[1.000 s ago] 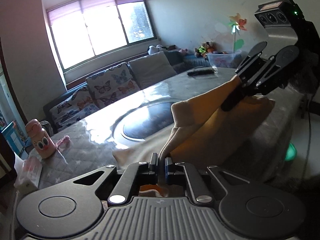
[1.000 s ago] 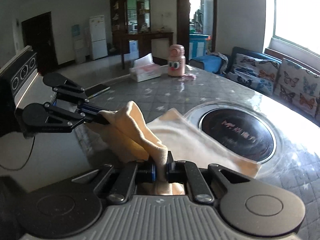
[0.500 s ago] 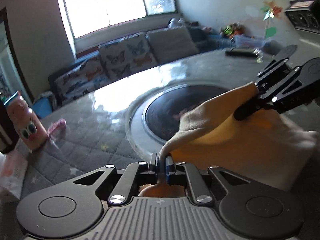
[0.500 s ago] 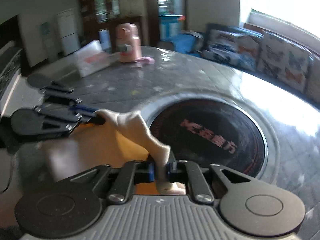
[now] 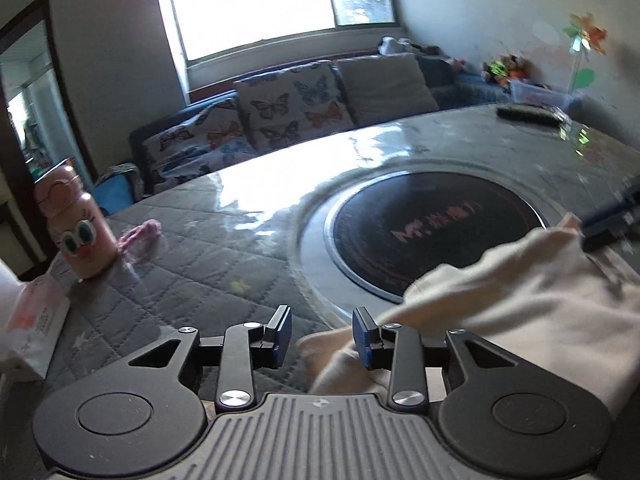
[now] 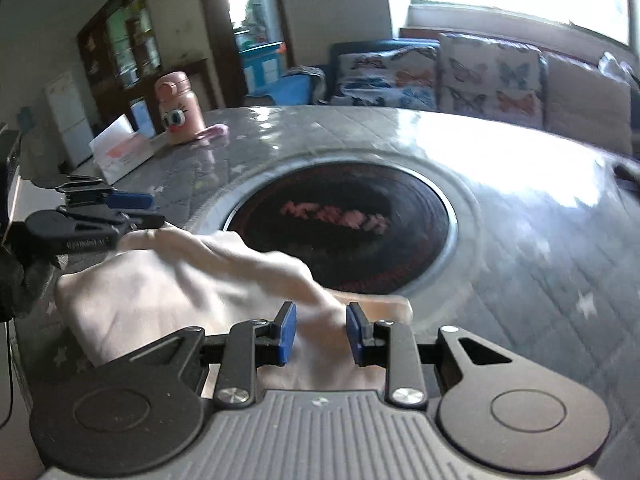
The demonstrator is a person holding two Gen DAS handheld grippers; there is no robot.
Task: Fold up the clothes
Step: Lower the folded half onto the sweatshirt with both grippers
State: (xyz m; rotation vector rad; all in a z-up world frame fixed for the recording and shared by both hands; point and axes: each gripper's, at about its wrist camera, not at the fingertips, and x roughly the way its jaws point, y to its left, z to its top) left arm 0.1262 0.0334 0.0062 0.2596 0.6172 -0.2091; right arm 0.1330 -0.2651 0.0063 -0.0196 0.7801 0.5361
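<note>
**Letting go of the fold**

On the far left of the grey quilted table cover (image 5: pixel 192 264) stand a pink cartoon-faced bottle (image 5: pixel 78 236) and a white tissue pack (image 5: pixel 28 320), both well clear of the work. Nearer us, the left gripper (image 5: pixel 322 334) has just been opening: its blue pads stand apart, the left pad over bare cover, the right pad at the edge of the cream-coloured soft cloth garment (image 5: pixel 520 292), which no longer looks pinched.

The garment lies doubled over on the near part of the table, its far edge lapping onto the rim of the round black glass hotplate (image 5: pixel 436 228) set in the middle.

Further right, the right gripper (image 6: pixel 320 334) has likewise just been opening. A ridge of cloth lies between its pads, but they stand clear of it on both sides, so we judge it released.

We read this as the end of one fold, the lifted edge laid down. Next we would draw both grippers back without snagging the cloth, then choose two fresh corners, probably along a short side, for the following fold.
</note>
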